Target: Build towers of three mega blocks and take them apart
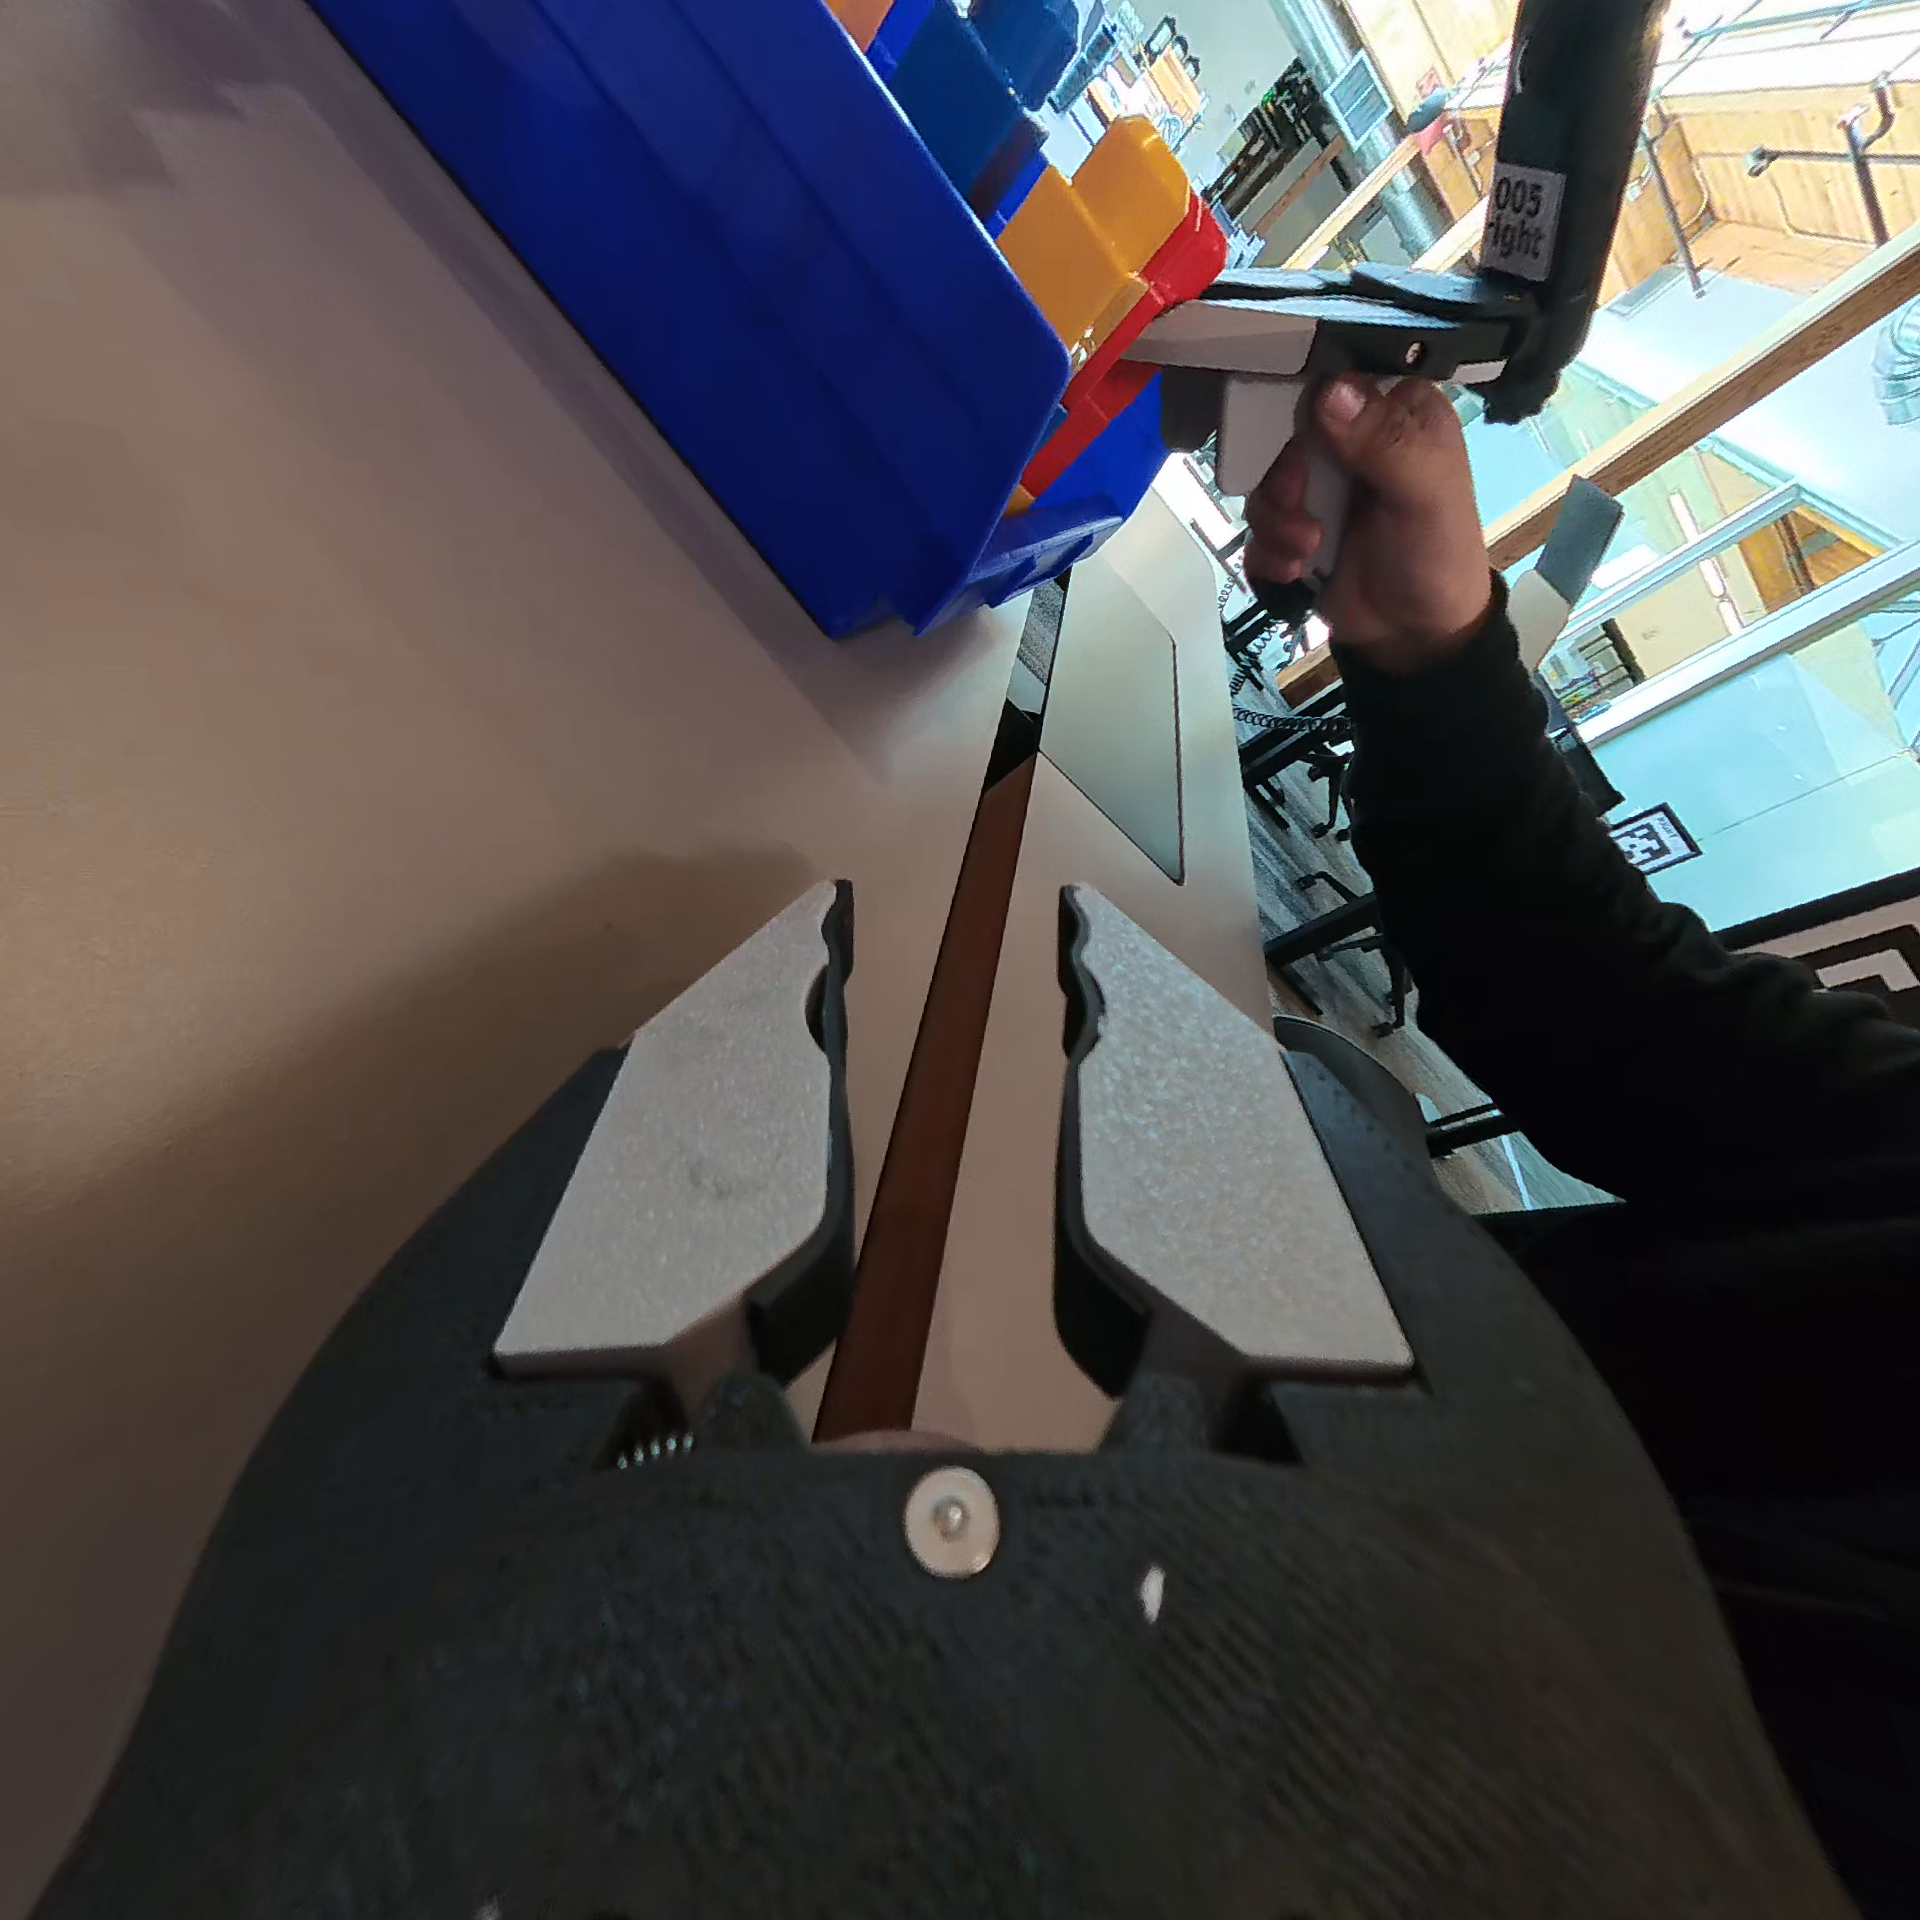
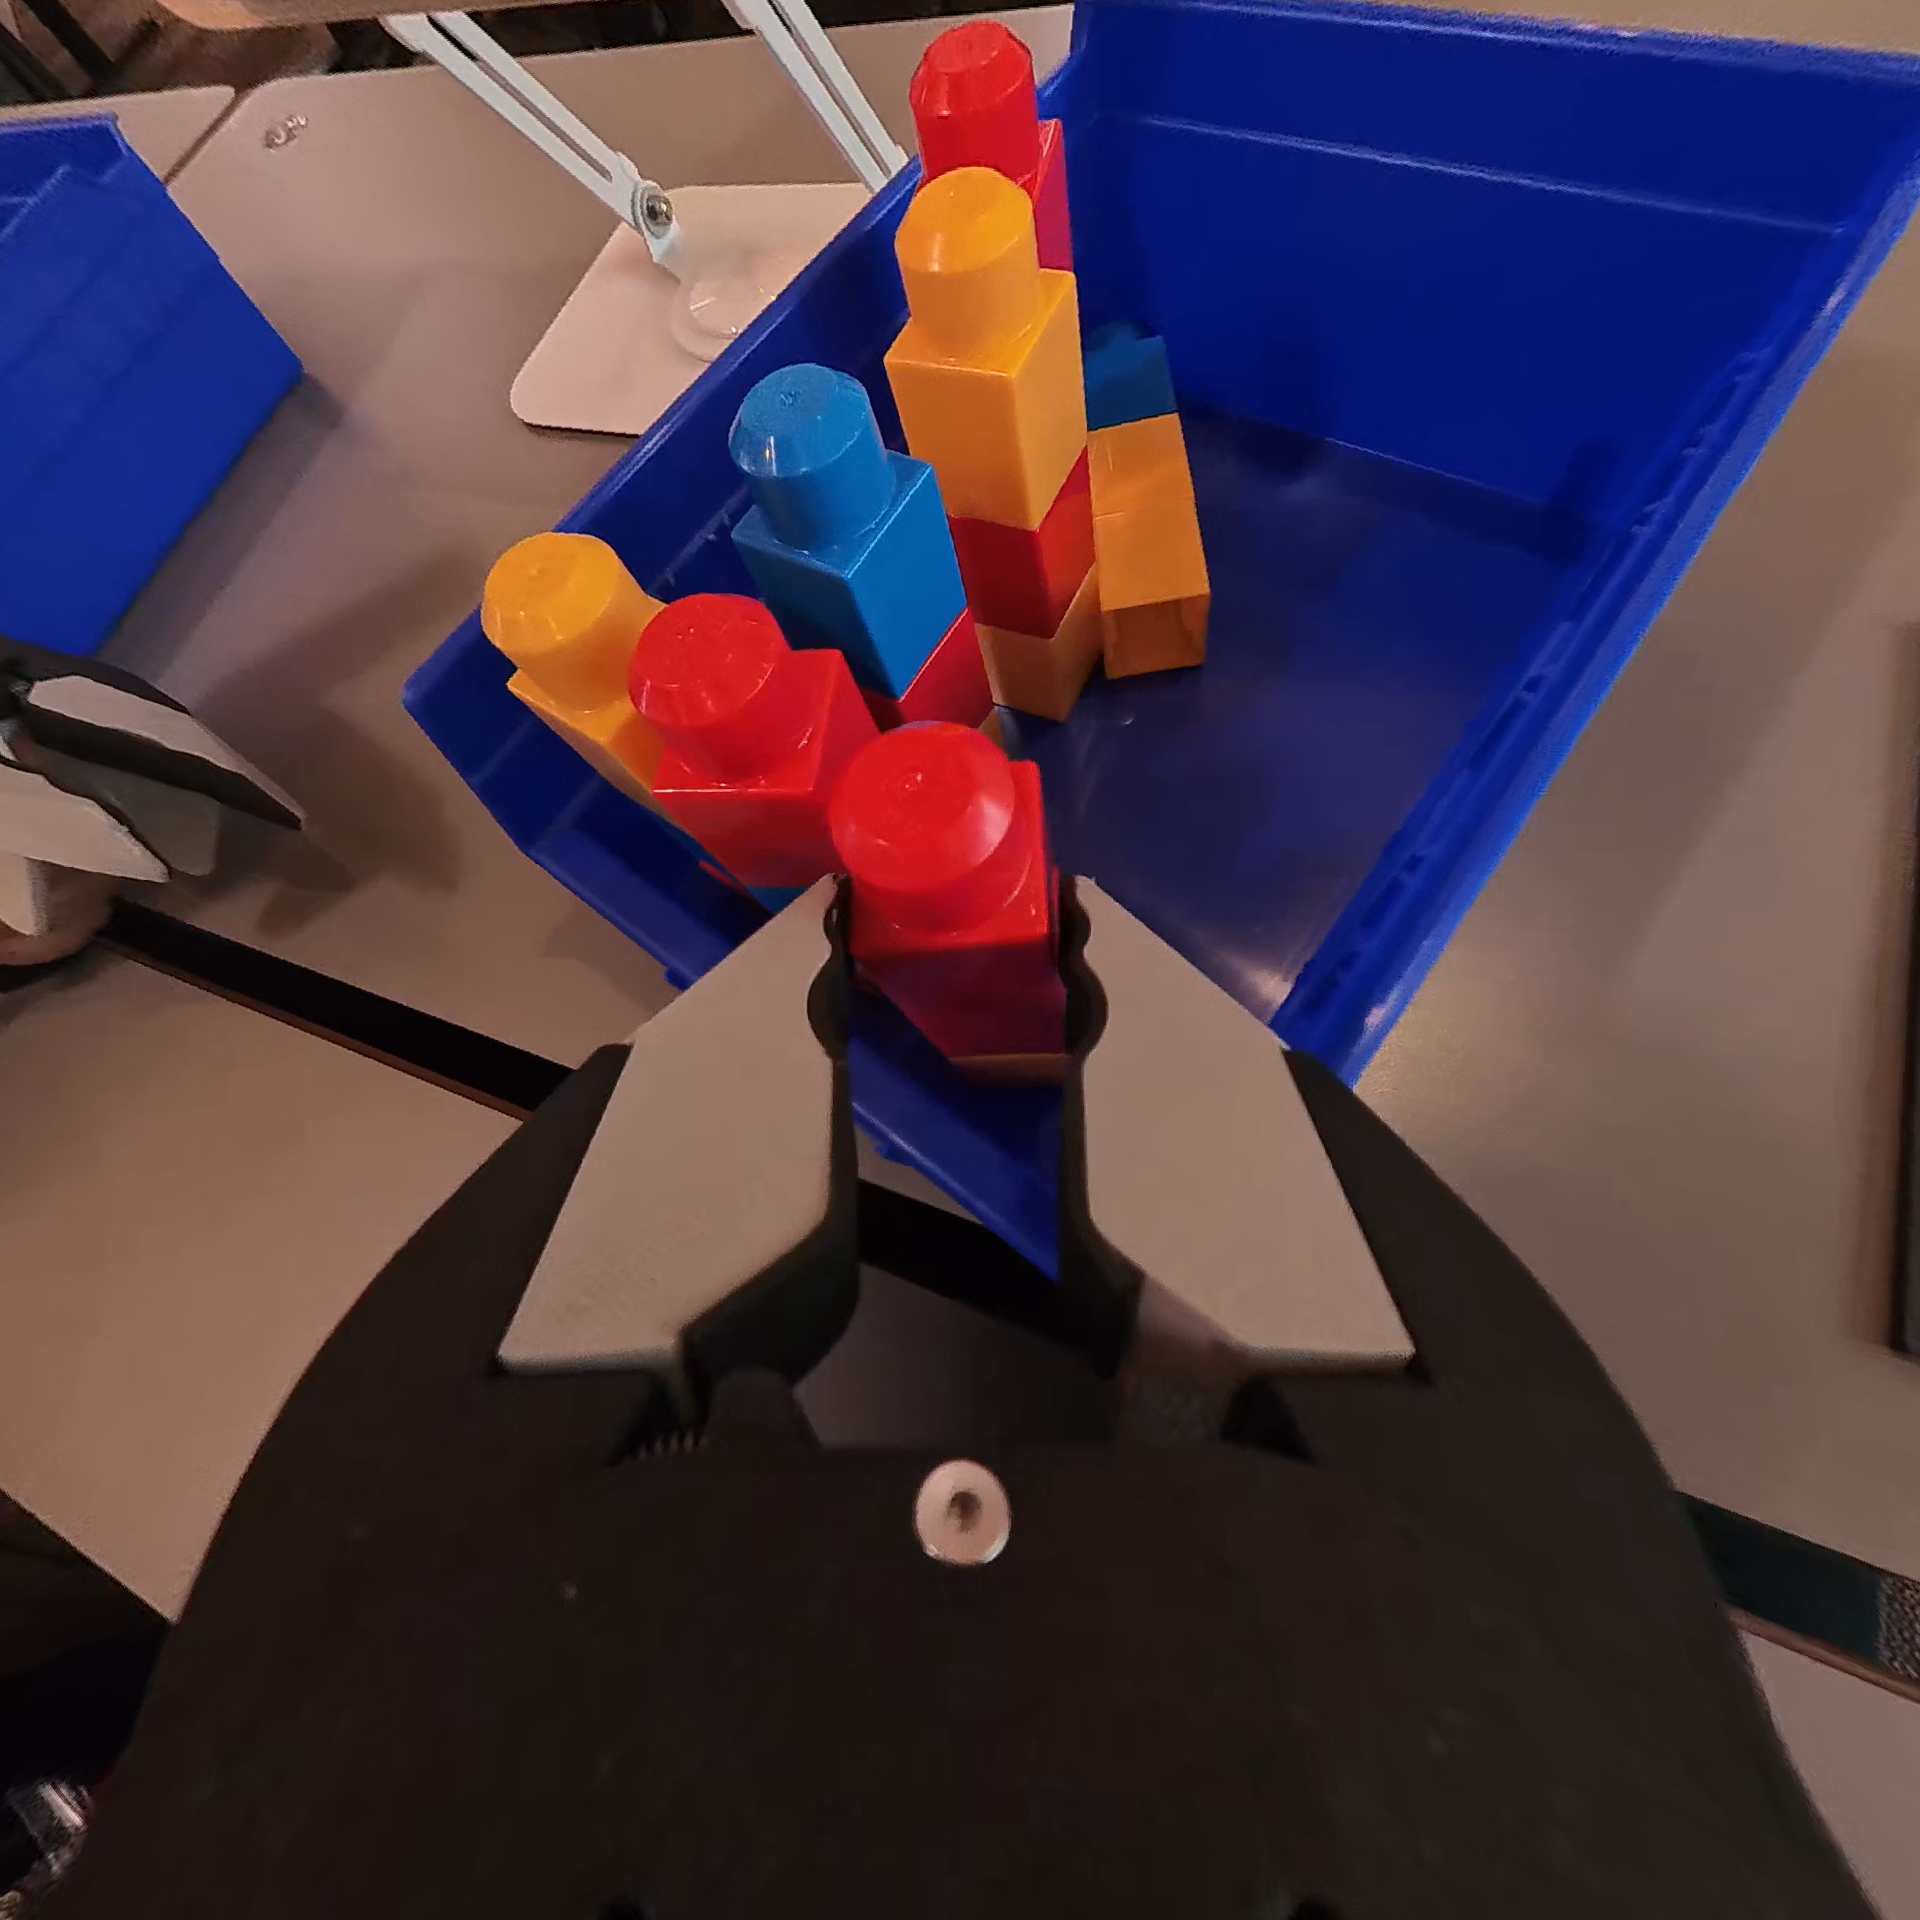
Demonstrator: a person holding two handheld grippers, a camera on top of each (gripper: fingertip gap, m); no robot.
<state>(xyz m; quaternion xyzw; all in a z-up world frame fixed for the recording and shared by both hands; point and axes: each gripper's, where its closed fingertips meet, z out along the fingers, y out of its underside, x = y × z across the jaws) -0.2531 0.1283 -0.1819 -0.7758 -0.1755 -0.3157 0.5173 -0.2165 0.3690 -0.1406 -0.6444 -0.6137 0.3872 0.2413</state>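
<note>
On my left, my left gripper (image 1: 954, 925) hangs released and empty over the table (image 1: 312, 727). To the right, my right gripper (image 2: 956, 914) clenches a red-topped tower (image 2: 940, 883) inside the blue bin (image 2: 1455, 727); I should lift straight up, clear of neighbouring towers.

Left gripper (image 1: 956, 935) open and empty over table (image 1: 312, 831); right gripper (image 1: 1153, 332) at blue bin (image 1: 727, 260) blocks (image 1: 1122, 208).
</note>
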